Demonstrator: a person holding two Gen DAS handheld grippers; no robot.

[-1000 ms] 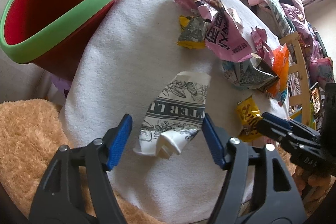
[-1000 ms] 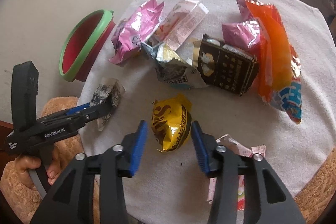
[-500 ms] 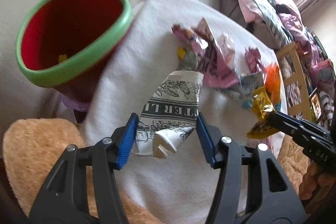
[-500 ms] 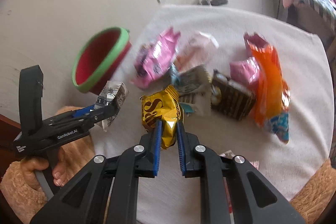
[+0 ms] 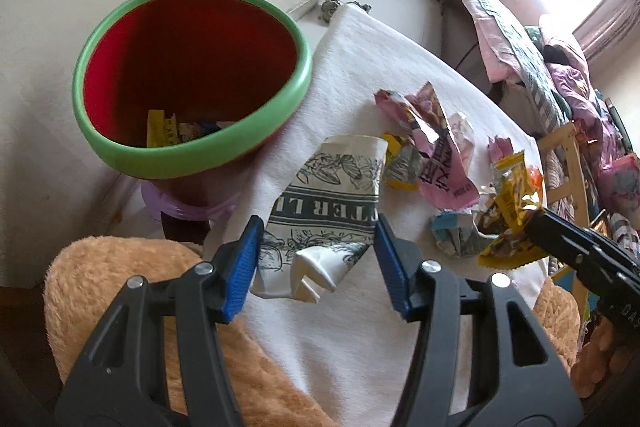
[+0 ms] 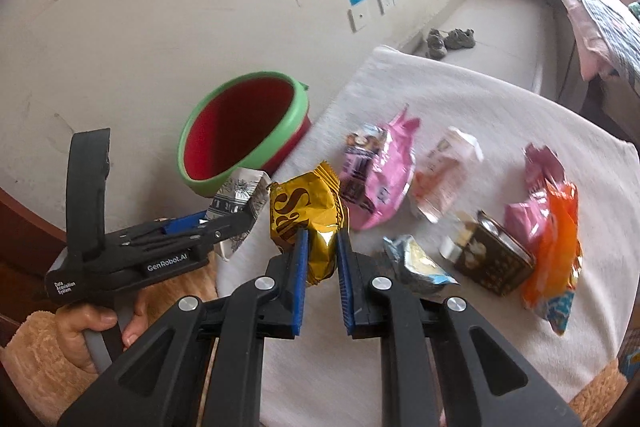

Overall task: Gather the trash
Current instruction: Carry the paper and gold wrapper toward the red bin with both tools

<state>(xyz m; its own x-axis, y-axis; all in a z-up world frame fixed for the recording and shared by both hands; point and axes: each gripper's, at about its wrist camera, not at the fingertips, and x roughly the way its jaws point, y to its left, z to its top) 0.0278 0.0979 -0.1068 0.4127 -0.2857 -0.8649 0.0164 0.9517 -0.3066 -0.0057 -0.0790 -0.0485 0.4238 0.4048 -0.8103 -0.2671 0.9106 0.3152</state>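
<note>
— What did the left camera catch that the right one missed?

— Scraps lying at the bottom of the red bin [image 5: 188,75]. The left gripper [image 5: 316,259] was clamped on a printed paper wrapper [image 5: 332,195], lifted off the white cloth [image 5: 372,67] just right of the bin.

— And the right camera?

— The right gripper [image 6: 322,259] was pinched tight on one gold wrapper [image 6: 306,215]. About six wrappers lay further right; the cloth's near side was bare.
</note>
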